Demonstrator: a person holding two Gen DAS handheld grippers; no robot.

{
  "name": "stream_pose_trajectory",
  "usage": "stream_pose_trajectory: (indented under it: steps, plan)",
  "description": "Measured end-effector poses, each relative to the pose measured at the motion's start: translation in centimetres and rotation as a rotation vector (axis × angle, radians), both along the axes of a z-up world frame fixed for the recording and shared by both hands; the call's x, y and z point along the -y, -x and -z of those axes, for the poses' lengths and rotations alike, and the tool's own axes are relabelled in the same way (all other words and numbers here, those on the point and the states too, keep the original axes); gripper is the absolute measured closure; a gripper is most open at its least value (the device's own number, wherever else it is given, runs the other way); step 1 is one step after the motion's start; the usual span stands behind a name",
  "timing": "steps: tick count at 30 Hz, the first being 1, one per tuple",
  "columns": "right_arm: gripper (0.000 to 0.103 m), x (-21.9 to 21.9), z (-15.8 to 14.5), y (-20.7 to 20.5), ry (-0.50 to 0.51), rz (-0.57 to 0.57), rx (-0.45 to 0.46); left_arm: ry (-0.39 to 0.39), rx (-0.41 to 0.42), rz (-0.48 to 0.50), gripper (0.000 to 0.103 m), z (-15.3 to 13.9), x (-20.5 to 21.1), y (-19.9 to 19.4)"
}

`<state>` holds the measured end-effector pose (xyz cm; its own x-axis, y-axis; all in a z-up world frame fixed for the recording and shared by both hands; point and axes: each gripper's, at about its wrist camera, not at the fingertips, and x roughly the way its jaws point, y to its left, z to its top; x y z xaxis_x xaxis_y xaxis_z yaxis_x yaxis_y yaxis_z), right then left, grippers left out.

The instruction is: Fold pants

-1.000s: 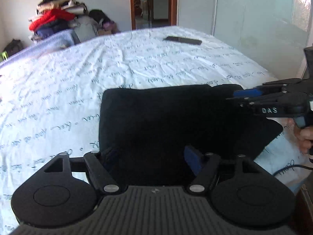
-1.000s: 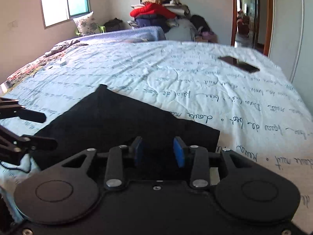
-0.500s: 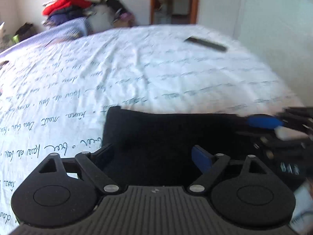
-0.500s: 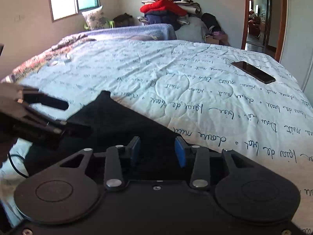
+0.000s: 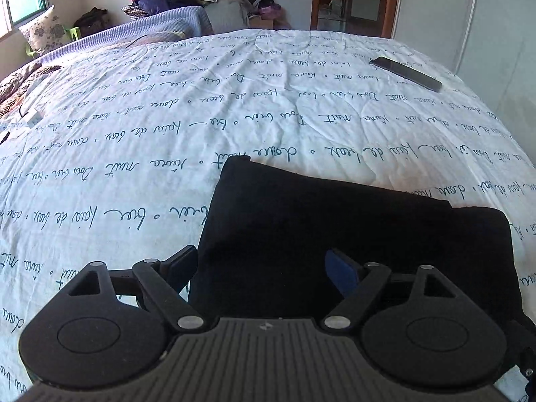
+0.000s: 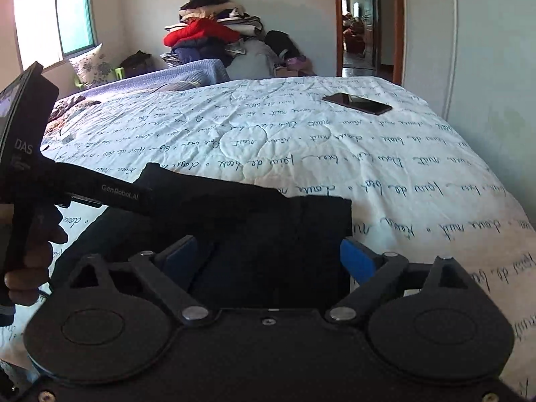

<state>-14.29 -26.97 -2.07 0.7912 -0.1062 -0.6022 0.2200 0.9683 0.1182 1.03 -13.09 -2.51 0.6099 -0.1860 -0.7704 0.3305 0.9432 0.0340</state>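
Observation:
The black pants [image 5: 335, 227] lie folded into a flat rectangle on the near edge of the white bedspread [image 5: 234, 107]. They also show in the right wrist view [image 6: 284, 234]. My left gripper [image 5: 264, 268] is open above the pants' near left part, holding nothing. My right gripper [image 6: 271, 258] is open wide above the pants' near right part, holding nothing. The left gripper's body [image 6: 100, 191] reaches over the pants from the left in the right wrist view.
A black phone [image 5: 405, 73] lies on the far right of the bed, also in the right wrist view [image 6: 358, 103]. A pile of clothes [image 6: 207, 40] stands beyond the bed. A doorway [image 6: 365, 20] is at the far right.
My right gripper has opened wider. My left gripper has swung left and lifted, so the pants now sit lower right in its view. The pants stay flat.

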Motion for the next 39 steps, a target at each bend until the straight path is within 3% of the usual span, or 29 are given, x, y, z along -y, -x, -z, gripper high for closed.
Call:
stream_pose_trajectory:
  steps: [7,9,17,26,35,39]
  plan:
    - [0.008,0.1,-1.5,4.0,-0.3,0.046,-0.022,-0.035,0.05,-0.006,0.015,-1.1,-0.9,4.4]
    - [0.008,-0.5,-1.7,4.7,-0.33,0.032,-0.027,-0.036,0.043,-0.017,0.014,-1.2,-1.5,5.5]
    - [0.008,-3.1,-0.3,5.4,-0.242,-0.025,-0.1,-0.027,0.016,-0.068,0.014,-1.4,-4.1,8.8]
    - [0.008,-5.7,1.7,4.7,-0.126,-0.018,-0.144,-0.049,-0.013,-0.12,0.013,-0.1,-6.0,9.3]
    - [0.008,-8.1,2.0,5.5,-0.175,0.002,-0.086,-0.088,-0.015,-0.097,0.013,-0.6,-8.9,12.4]
    - [0.008,-9.7,1.4,5.7,-0.065,0.041,-0.029,-0.027,0.002,-0.136,0.012,-2.4,-12.0,14.0]
